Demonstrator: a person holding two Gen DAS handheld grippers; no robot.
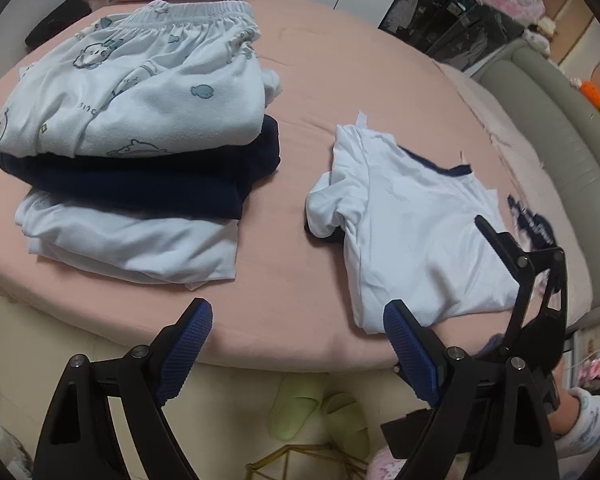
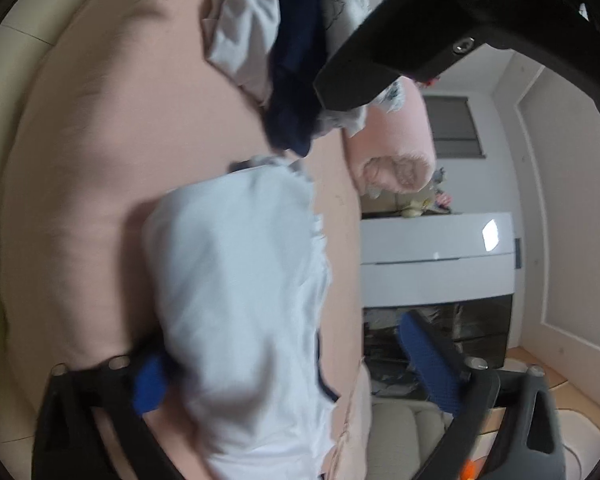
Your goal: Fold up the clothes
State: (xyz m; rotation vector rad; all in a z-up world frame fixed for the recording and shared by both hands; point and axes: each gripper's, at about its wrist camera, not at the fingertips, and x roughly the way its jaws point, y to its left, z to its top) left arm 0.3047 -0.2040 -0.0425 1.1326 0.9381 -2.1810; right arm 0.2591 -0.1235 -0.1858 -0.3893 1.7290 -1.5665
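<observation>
Under the left claw (image 1: 298,334), slippers (image 1: 320,414) (elsewhere unseen).

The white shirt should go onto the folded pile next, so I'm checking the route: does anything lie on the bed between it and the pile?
Nothing visible does. Only bare pink sheet separates the white shirt from the folded pile.

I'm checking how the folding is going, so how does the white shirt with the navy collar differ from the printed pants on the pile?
The white shirt lies alone on the pink sheet, loosely folded and rumpled; the printed pants sit neatly folded atop a stack. The shirt is plain white with navy trim; the pants are pale with small cartoon prints. Both rest on the same bed.
</observation>
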